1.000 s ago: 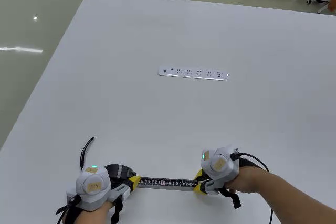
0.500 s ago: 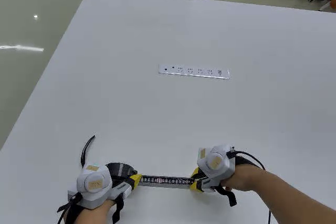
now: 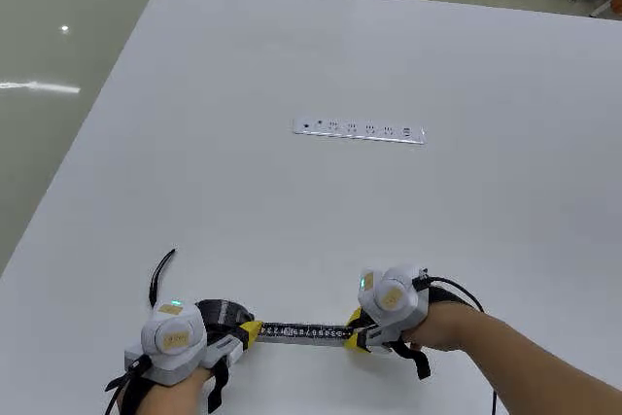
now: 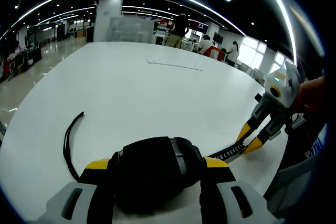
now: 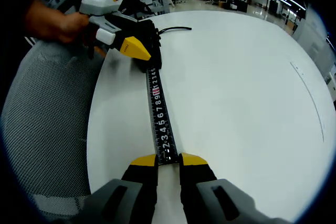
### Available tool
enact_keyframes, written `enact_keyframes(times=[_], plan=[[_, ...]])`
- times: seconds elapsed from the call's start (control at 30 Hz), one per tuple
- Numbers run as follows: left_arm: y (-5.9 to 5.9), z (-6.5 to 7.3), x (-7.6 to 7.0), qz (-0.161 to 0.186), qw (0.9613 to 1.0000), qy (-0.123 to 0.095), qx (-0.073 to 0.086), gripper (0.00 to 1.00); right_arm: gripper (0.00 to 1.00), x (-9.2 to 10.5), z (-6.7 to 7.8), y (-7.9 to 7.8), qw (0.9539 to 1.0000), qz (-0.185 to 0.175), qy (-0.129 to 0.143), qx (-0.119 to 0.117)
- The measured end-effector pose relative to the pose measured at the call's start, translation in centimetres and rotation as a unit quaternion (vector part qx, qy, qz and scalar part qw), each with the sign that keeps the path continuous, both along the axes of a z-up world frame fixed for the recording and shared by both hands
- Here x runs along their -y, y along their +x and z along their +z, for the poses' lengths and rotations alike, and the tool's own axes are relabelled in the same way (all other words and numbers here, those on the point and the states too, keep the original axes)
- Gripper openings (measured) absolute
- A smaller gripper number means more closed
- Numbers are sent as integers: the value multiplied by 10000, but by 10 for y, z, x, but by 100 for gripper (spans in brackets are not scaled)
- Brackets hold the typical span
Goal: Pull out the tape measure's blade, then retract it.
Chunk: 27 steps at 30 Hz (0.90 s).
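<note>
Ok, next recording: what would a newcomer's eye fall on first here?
The numbered blade lies stretched flat along the near edge of the white table, between the two grippers. The left gripper clamps the black case in its jaws, and the right gripper pinches the blade's free end. Farther up the table lies a white power strip.

- The white table (image 3: 466, 240) carries all things.
- A white power strip (image 3: 360, 131) lies flat near its middle.
- The black strap (image 3: 154, 281) of the tape measure (image 3: 222, 316) lies near the front edge.

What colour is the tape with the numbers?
The narrow tape measure blade is black with white numbers; the right gripper view shows it best.
</note>
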<state>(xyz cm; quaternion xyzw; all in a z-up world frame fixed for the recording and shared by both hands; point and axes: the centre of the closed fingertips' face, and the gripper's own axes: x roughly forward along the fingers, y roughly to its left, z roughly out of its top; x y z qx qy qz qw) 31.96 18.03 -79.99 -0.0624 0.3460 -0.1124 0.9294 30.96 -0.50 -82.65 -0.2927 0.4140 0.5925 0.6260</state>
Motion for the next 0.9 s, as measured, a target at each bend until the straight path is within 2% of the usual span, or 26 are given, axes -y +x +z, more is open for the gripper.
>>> enact_keyframes(times=[0.9], plan=[[-1, 0, 0, -62, 10000, -10, -16, 63, 14, -15, 1, -5, 9999, 99, 70, -14]])
